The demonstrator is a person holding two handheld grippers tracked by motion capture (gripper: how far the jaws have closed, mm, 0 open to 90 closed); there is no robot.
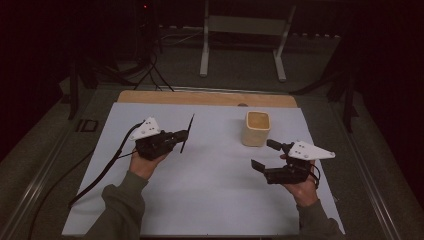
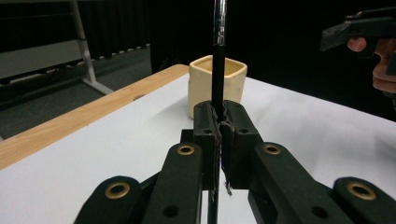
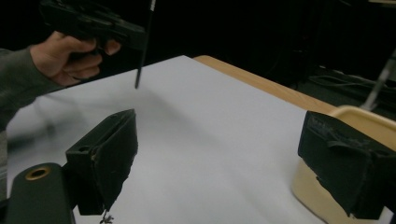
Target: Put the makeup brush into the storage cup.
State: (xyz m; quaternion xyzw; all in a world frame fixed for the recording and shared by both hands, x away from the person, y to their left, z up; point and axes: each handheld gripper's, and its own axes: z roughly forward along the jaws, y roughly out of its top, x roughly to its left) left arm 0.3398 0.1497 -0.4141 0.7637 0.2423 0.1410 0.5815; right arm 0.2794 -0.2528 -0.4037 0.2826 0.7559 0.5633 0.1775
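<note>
A thin black stick with a metal band [image 1: 187, 131] stands tilted in my left gripper [image 1: 182, 135], which is shut on it above the left half of the white sheet. In the left gripper view the stick [image 2: 217, 56] rises straight up between the closed pads of the left gripper [image 2: 219, 119]. A cream square cup [image 1: 257, 128] sits upright at the sheet's middle right. My right gripper [image 1: 265, 154] hovers open just in front of the cup, holding nothing. The right gripper view has its jaws spread wide [image 3: 224, 163], the cup [image 3: 359, 115] behind the right jaw and the stick [image 3: 143, 51] farther off.
The white sheet [image 1: 215, 190] covers a wooden table whose bare edge [image 1: 200, 97] runs along the back. A black cable [image 1: 97, 175] trails from the left gripper off the sheet's left side. A white metal frame [image 1: 243, 25] stands on the floor beyond.
</note>
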